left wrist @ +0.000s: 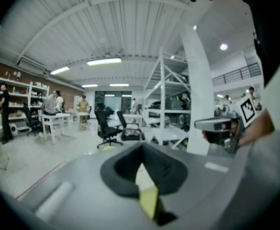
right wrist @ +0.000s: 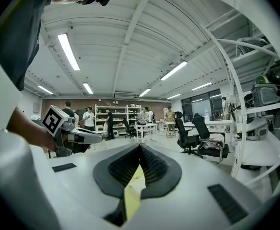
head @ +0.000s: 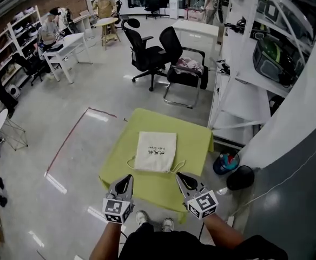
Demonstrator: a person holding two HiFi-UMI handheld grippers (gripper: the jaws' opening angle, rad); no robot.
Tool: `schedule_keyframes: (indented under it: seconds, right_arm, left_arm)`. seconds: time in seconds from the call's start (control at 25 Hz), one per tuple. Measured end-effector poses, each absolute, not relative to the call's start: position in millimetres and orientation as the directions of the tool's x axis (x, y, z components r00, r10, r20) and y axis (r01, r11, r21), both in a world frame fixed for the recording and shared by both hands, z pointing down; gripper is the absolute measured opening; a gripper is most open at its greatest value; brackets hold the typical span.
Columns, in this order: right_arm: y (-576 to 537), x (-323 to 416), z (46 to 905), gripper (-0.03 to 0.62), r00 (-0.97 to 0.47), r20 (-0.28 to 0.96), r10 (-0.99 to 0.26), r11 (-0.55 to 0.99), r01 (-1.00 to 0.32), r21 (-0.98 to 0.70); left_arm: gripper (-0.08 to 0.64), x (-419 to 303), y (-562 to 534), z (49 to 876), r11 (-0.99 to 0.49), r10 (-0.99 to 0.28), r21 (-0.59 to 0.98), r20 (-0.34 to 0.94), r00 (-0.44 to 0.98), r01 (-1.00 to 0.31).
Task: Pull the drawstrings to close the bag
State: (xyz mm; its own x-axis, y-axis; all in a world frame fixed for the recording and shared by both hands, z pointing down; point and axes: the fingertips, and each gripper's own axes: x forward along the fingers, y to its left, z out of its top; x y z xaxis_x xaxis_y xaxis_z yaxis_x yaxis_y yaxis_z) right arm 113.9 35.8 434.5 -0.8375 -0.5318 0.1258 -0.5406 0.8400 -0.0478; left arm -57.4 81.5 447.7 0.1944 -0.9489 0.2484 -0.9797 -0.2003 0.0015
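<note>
Bag: a white cloth bag (head: 156, 151) with dark print lies flat in the middle of the table, its string end towards the person. That end lies at full width, not gathered. Whether anything is inside cannot be told.
Drawstrings: the thin drawstrings (head: 130, 162) loop out at both near corners of the bag and lie slack on the tabletop.
Table: a small square table (head: 147, 187) with a yellow-green top; only the bag lies on it.
Left gripper: the left gripper (head: 127, 179) has its jaws pressed together with nothing between them. Its tip is over the near part of the table, near the left string loop but apart from it.
Right gripper: the right gripper (head: 180, 176) is likewise closed and empty, near the right loop and not touching it.
Chair: a black chair (head: 186, 72) beyond the table has a pink cloth bundled on its seat.
Tub: a blue tub (head: 225, 163) on the floor just beside the table holds colourful bits too small to name.
</note>
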Motion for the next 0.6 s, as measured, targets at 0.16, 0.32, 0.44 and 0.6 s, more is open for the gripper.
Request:
schedule_keyframes:
  seconds: [0.16, 0.32, 0.44, 0.6]
  right_arm:
    - [19.4, 102.9, 440.9, 0.006, -0.831, 0.141, -0.538, 0.833, -0.550, -0.057]
    - [2.4, 84.5, 450.2, 0.006, -0.816, 0.156, -0.557, 0.820, -0.570, -0.050]
    - [-14.4, 65.5, 466.3, 0.006, -0.796, 0.180, -0.578, 0.803, -0.594, -0.048]
    - [-31.1, 40.4, 487.3, 0.006, -0.772, 0.215, -0.597, 0.778, -0.623, -0.076]
  left_arm:
    - [0.005, -70.0, 63.6, 457.5, -0.207, -0.943, 0.011, 0.265, 0.202, -0.978]
    - [0.005, -90.3, 41.1, 469.8, -0.218, -0.936, 0.035, 0.275, 0.219, -0.975]
    - [0.005, -101.7, 20.0, 476.2, -0.250, -0.927, 0.050, 0.274, 0.254, -0.967]
    - [0.005, -118.9, -1.2, 497.1, -0.299, -0.901, 0.051, 0.314, 0.300, -0.953]
